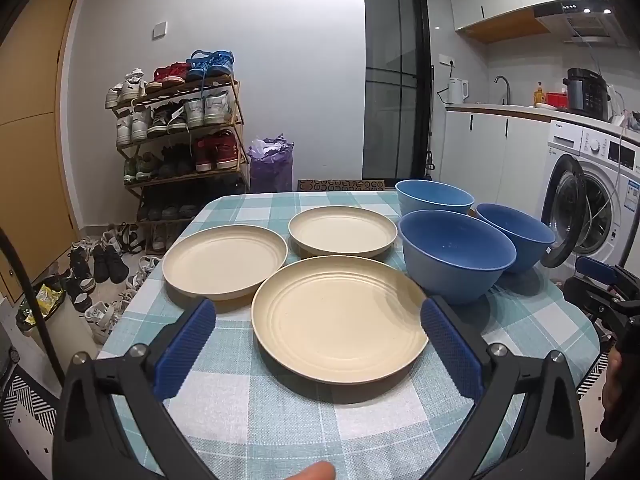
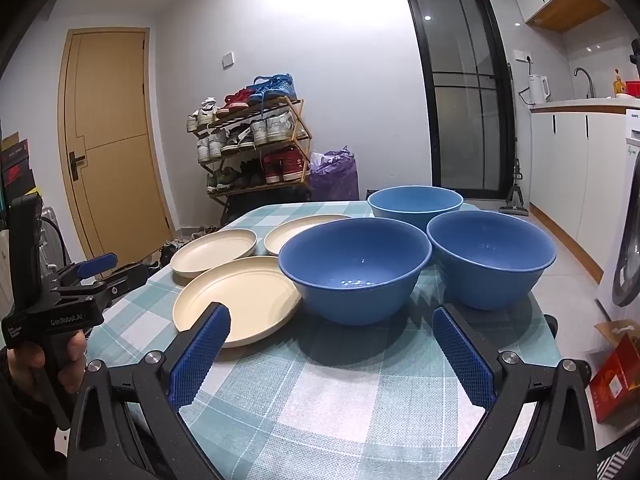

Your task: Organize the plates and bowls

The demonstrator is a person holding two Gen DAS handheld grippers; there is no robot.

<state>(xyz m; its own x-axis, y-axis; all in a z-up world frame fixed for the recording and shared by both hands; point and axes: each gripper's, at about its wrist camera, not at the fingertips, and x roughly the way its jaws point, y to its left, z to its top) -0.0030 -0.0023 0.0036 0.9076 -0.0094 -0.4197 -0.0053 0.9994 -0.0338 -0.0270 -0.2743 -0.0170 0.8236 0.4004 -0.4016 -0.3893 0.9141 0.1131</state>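
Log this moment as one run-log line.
left gripper: open, empty | right gripper: open, empty | three plates, three bowls: separate on table, unstacked

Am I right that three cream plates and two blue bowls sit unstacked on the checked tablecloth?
Not quite: there are three blue bowls, not two, near, right and far, as the right wrist view shows. The three cream plates and the rest stand.

The bench (image 1: 280, 420) is covered by a checked teal cloth (image 1: 248, 392); three cream plates (image 1: 340, 320) and three blue bowls (image 1: 456, 256) are set on it.
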